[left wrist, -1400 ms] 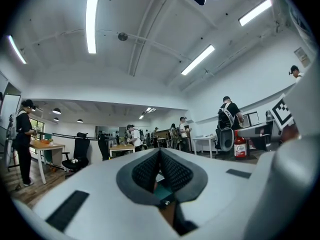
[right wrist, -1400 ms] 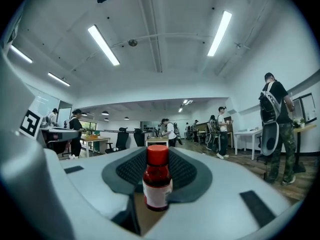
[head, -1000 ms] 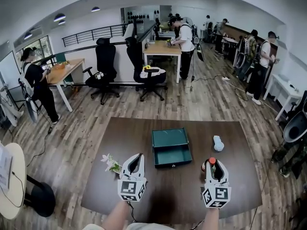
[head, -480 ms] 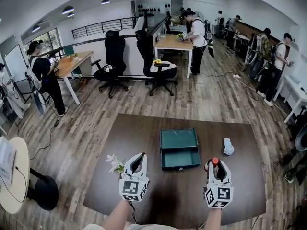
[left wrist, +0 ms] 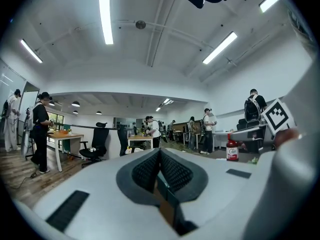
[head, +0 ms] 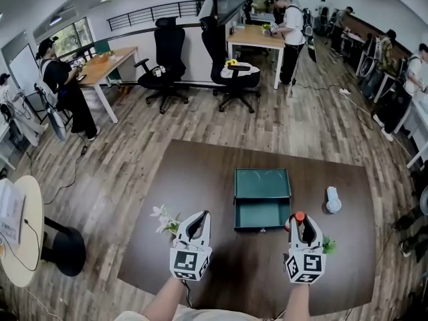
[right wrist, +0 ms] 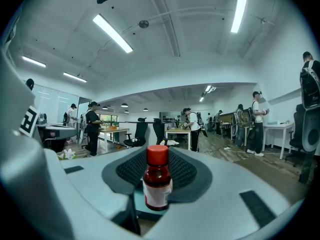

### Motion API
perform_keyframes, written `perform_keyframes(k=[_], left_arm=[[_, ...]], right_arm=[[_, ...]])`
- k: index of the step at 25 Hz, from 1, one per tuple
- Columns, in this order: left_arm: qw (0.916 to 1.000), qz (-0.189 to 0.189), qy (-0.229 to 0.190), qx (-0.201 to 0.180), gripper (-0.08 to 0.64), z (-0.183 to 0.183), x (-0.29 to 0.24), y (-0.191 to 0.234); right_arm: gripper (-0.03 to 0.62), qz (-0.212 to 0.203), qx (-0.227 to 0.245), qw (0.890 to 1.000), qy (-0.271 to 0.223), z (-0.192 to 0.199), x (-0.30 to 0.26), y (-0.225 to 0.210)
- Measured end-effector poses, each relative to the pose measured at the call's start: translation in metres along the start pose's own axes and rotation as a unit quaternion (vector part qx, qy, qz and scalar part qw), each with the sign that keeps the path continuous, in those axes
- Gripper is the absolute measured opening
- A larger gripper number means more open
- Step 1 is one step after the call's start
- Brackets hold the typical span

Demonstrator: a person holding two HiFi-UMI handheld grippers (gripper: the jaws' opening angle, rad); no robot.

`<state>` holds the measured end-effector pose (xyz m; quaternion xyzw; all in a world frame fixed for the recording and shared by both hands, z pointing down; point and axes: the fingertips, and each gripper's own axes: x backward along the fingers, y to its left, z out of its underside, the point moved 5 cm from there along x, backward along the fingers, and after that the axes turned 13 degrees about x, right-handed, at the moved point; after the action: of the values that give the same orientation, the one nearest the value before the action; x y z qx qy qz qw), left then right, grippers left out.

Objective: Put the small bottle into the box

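Just right of the open box on the table, the right gripper stayed clamped on the small bottle, seemingly a touch closer; the left gripper was shut and empty; placing still remained.

Open office w/ wood-plank floor, black office chairs, light desks, ceiling strip lights.

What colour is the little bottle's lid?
The small brown bottle has a red screw cap, clearest in the right gripper view.
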<state>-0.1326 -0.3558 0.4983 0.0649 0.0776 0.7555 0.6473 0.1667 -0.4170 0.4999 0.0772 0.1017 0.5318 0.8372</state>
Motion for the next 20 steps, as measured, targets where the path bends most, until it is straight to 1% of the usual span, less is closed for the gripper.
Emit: perform_keyframes(k=[6, 12, 16, 20], left_arm=[[0.9992, -0.018, 0.033, 0.016, 0.002, 0.029, -0.002, 0.014], [0.9972, -0.029, 0.062, 0.031, 0.002, 0.055, 0.000, 0.023], [0.9956, -0.041, 0.072, 0.044, 0.002, 0.068, 0.002, 0.032], [0.9946, -0.049, 0.078, 0.048, 0.002, 0.073, 0.000, 0.041]], right_arm=[[0.132, -0.045, -0.009, 0.999, 0.028, 0.027, -0.046, 0.029], [0.132, -0.084, -0.014, 0.994, 0.066, 0.061, -0.088, 0.058], [0.132, -0.104, -0.007, 0.990, 0.097, 0.083, -0.107, 0.074], [0.132, -0.114, -0.006, 0.986, 0.124, 0.099, -0.121, 0.085]])
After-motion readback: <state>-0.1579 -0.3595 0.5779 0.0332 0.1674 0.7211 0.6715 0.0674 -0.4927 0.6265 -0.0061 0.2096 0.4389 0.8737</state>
